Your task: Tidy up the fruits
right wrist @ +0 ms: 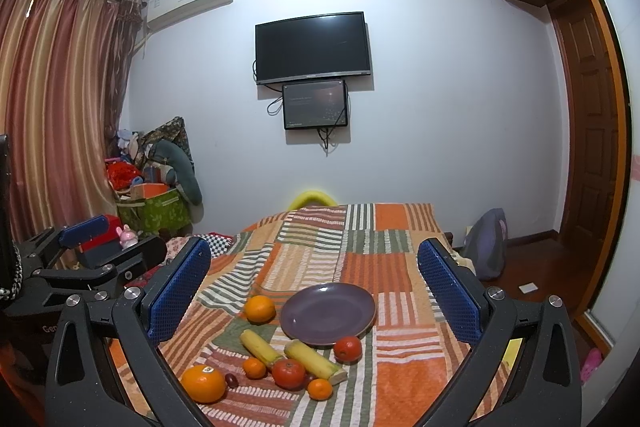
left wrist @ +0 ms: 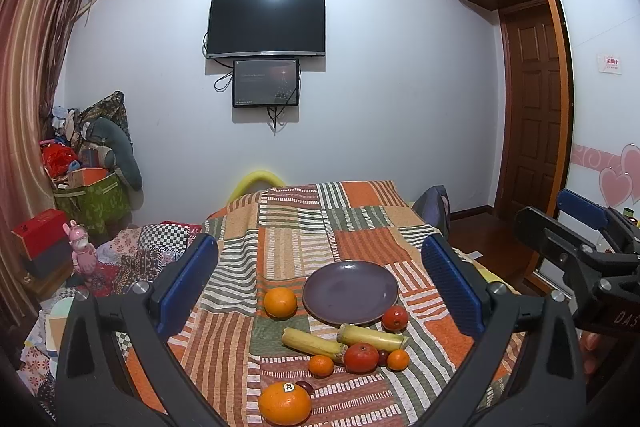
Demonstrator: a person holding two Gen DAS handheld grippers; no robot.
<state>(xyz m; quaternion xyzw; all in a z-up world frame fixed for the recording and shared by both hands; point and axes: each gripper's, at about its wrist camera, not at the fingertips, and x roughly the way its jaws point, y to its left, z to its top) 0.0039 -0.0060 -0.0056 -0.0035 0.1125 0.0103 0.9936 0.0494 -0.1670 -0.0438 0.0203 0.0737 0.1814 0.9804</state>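
I hold both hand-held grippers, left (left wrist: 320,287) and right (right wrist: 314,291), spread wide and holding nothing above the fruit on the patchwork quilt (left wrist: 352,227). One purple plate (left wrist: 350,291) lies bare on this soft cover, so I judge that a hard press could tip it or send round fruit rolling. Just before the plate lie two cut bananas (left wrist: 314,343), two large oranges (left wrist: 285,403), two red fruits (left wrist: 361,357), two small mandarins (left wrist: 321,365), and two dark grapes (left wrist: 305,385), easily crushed.
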